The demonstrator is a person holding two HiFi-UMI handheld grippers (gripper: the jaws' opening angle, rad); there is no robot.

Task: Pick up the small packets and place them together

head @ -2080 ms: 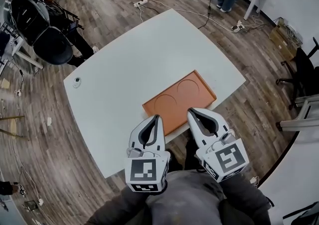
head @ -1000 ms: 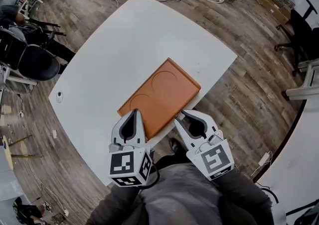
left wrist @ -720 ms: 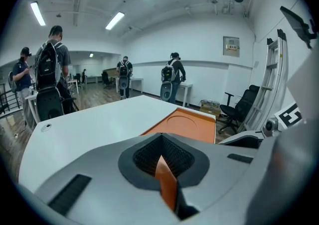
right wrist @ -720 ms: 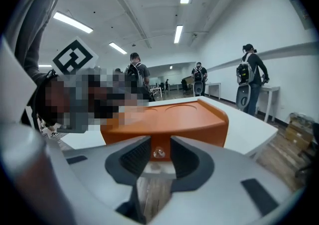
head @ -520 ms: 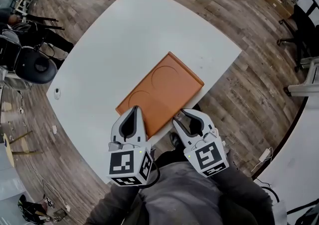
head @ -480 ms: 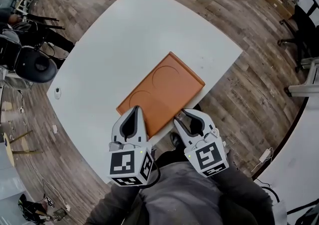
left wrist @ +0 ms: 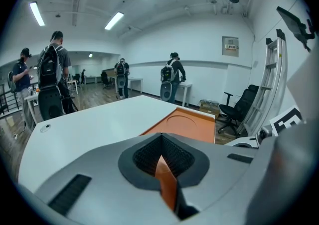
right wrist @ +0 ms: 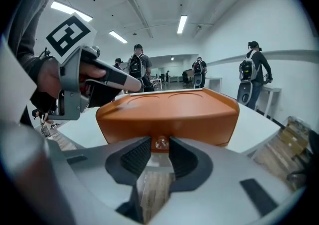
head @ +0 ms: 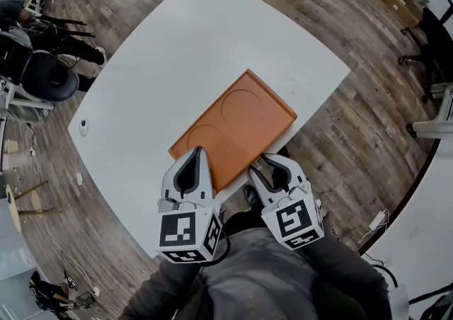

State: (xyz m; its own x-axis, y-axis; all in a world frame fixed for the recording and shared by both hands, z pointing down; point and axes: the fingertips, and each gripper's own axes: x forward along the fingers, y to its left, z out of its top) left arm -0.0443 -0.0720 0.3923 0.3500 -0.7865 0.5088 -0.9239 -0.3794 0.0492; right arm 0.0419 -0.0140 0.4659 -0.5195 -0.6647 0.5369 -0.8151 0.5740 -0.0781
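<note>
The right gripper (head: 260,163), at lower centre, is hanging with its jaws slightly apart after just opening. It is gripping nothing, and its tips are just beside the orange tray's (head: 233,131) lower-right edge. The left gripper (head: 196,150) is keeping its jaws together, empty, over the tray's lower-left edge. The tray is lying mid-frame on the white table (head: 177,49).

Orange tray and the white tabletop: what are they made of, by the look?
Orange tray: likely moulded plastic, matte; uniform colour, rounded rim, two circles pressed in.
White tabletop: probably laminate or painted board, smooth satin; flat, even white, faint sheen. Core not visible.
</note>
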